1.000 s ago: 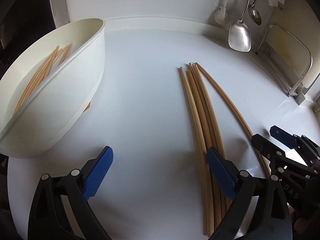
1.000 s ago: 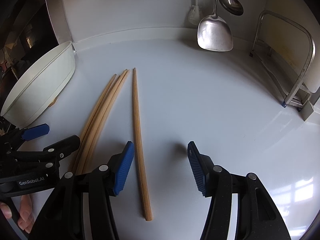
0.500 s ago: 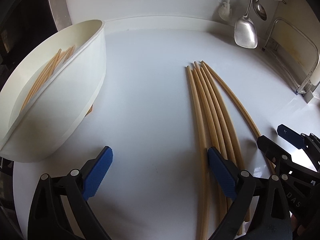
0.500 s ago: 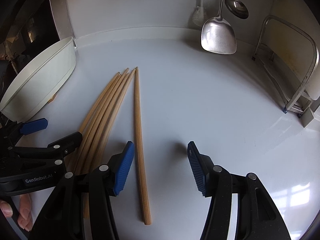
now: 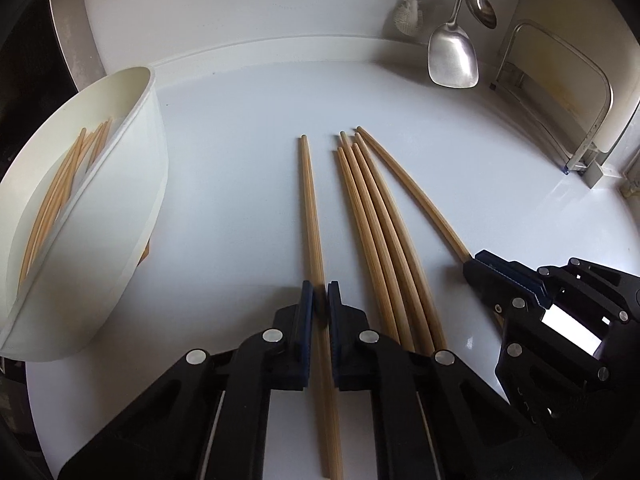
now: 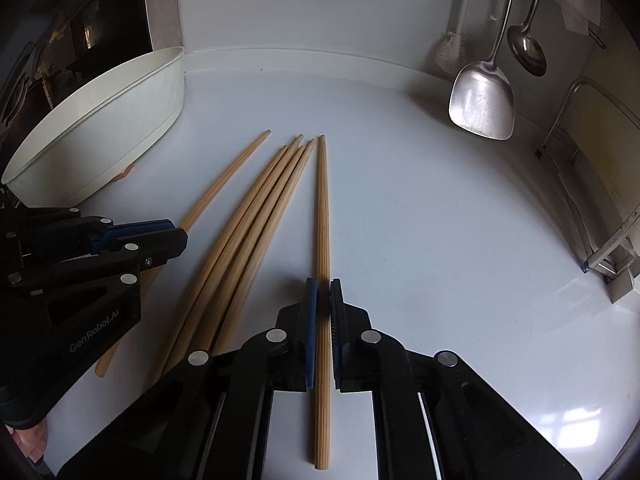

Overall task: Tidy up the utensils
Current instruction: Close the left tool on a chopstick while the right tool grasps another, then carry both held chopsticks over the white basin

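Long wooden chopsticks lie on the white counter [image 5: 240, 160]. My left gripper [image 5: 320, 293] is shut on the leftmost chopstick [image 5: 309, 200], which lies apart from the loose bundle [image 5: 372, 220]. In the right wrist view my right gripper [image 6: 324, 286] is shut on the rightmost chopstick [image 6: 322, 200], beside the bundle [image 6: 256, 220]. Each gripper also shows in the other's view: the right gripper [image 5: 476, 262] and the left gripper [image 6: 176, 233]. A white oval bin [image 5: 120, 220] at the left holds several chopsticks [image 5: 60, 196].
A metal spatula [image 5: 454, 56], a ladle [image 5: 482, 8] and a brush [image 5: 408, 20] hang on the back wall. A metal rack [image 5: 580, 120] stands at the right edge. The white bin [image 6: 100, 132] sits against the left wall.
Both grippers have gone from open to shut, each on one chopstick. The left one's chopstick now lies apart from the bundle, to its left.
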`<action>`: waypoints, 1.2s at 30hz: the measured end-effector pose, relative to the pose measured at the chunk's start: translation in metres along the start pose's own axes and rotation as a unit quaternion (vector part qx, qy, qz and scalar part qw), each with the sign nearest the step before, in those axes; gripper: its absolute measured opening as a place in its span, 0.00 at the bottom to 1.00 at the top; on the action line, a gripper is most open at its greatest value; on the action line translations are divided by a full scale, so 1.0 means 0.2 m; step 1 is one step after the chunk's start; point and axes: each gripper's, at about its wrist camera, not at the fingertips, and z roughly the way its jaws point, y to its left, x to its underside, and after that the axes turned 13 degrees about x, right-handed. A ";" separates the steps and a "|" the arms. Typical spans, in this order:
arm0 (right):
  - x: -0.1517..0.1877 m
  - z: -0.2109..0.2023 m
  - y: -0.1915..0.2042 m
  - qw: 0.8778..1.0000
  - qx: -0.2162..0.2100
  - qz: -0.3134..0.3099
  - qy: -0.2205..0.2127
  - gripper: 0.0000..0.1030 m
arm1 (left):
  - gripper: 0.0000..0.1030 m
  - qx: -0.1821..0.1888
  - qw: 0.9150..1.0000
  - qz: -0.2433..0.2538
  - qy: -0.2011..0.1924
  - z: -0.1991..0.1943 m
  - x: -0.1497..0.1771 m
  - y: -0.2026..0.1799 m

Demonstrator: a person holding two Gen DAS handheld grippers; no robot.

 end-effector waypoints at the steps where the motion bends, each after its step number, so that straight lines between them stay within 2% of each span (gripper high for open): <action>1: 0.00 0.00 -0.01 1.000 -0.005 0.011 0.003 0.06 | 0.07 0.004 1.000 -0.001 0.004 0.00 0.00 0.00; 7: -0.01 -0.03 -0.12 0.996 -0.028 0.079 0.028 0.06 | 0.07 0.029 0.999 -0.023 0.026 -0.05 -0.02 0.05; 17: -0.11 -0.36 -0.21 0.990 -0.029 0.133 0.020 0.06 | 0.07 0.061 0.998 0.000 0.009 -0.38 -0.13 0.02; 25: -0.26 -0.64 -0.10 0.990 -0.033 0.136 -0.006 0.06 | 0.07 0.073 0.997 0.034 -0.019 -0.68 -0.27 0.06; 33: -0.40 -0.71 0.05 0.989 -0.051 0.135 -0.027 0.06 | 0.07 0.069 0.996 0.028 -0.040 -0.83 -0.35 0.26; 36: -0.49 -0.72 0.12 0.989 -0.045 0.134 -0.035 0.06 | 0.07 0.065 0.997 0.023 -0.045 -0.86 -0.37 0.35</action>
